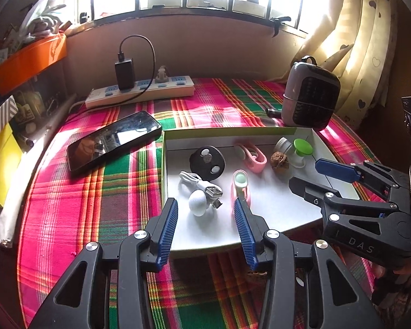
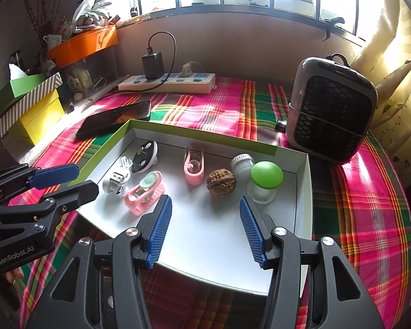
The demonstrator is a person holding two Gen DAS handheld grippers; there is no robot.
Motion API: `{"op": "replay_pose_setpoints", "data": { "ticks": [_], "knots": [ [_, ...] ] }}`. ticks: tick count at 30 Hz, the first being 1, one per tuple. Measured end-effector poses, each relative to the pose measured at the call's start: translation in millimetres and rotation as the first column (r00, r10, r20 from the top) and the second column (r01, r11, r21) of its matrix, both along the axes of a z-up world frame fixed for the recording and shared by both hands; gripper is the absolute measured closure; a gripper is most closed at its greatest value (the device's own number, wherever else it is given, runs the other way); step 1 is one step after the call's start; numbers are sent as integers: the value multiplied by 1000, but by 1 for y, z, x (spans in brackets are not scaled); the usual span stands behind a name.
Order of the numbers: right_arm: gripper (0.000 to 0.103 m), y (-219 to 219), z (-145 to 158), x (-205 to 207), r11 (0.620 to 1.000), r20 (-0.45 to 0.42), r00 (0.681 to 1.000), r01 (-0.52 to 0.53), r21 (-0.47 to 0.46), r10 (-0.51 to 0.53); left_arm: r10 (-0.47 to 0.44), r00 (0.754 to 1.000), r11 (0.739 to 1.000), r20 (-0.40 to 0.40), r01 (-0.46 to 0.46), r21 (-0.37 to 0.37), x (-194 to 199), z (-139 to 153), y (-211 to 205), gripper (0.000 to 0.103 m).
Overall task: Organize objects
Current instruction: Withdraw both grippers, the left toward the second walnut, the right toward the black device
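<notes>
A shallow white box (image 1: 276, 208) with a green rim lies on the plaid cloth. Inside are a black disc (image 1: 207, 161), a white USB cable (image 1: 202, 183), a white ball (image 1: 197, 201), a pink holder (image 2: 143, 192), a pink clip (image 2: 194, 167), a walnut (image 2: 221, 182), a small jar (image 2: 242, 164) and a green-capped piece (image 2: 267, 174). My left gripper (image 1: 205, 204) hovers open over the box's near left part, nothing between its pads. My right gripper (image 2: 205, 201) hangs open over the near right part, just short of the walnut, and holds nothing.
A black phone (image 1: 115, 139) lies left of the box, with a power strip (image 1: 139, 91) and charger behind it. A grey heater (image 2: 331, 112) stands at the back right. Stacked boxes (image 2: 42, 115) and an orange tray (image 2: 82, 44) crowd the left edge.
</notes>
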State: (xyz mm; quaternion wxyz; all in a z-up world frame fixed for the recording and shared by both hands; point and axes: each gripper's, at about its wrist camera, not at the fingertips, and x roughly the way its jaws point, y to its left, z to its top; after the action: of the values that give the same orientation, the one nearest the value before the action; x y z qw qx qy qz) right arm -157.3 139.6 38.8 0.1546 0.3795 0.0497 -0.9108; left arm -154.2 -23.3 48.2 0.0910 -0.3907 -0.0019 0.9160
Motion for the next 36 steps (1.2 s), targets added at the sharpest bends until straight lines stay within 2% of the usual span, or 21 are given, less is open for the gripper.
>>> {"op": "replay_pose_setpoints", "data": {
  "ticks": [8, 21, 29, 36],
  "knots": [
    [50, 2, 8, 26, 999, -15, 1000, -22, -29, 22, 33, 999, 999, -10, -33, 32, 23, 3, -11, 61],
    [50, -9, 5, 77, 990, -10, 992, -123, -68, 123, 73, 997, 995, -2, -73, 63, 58, -1, -25, 61],
    [50, -24, -14, 89, 986, 43, 986, -160, -46, 162, 81, 996, 993, 26, -82, 79, 72, -10, -31, 61],
    [50, -37, -31, 89, 985, 82, 982, -170, 16, 168, 82, 996, 993, 42, -85, 87, 78, -15, -34, 61]
  ]
}}
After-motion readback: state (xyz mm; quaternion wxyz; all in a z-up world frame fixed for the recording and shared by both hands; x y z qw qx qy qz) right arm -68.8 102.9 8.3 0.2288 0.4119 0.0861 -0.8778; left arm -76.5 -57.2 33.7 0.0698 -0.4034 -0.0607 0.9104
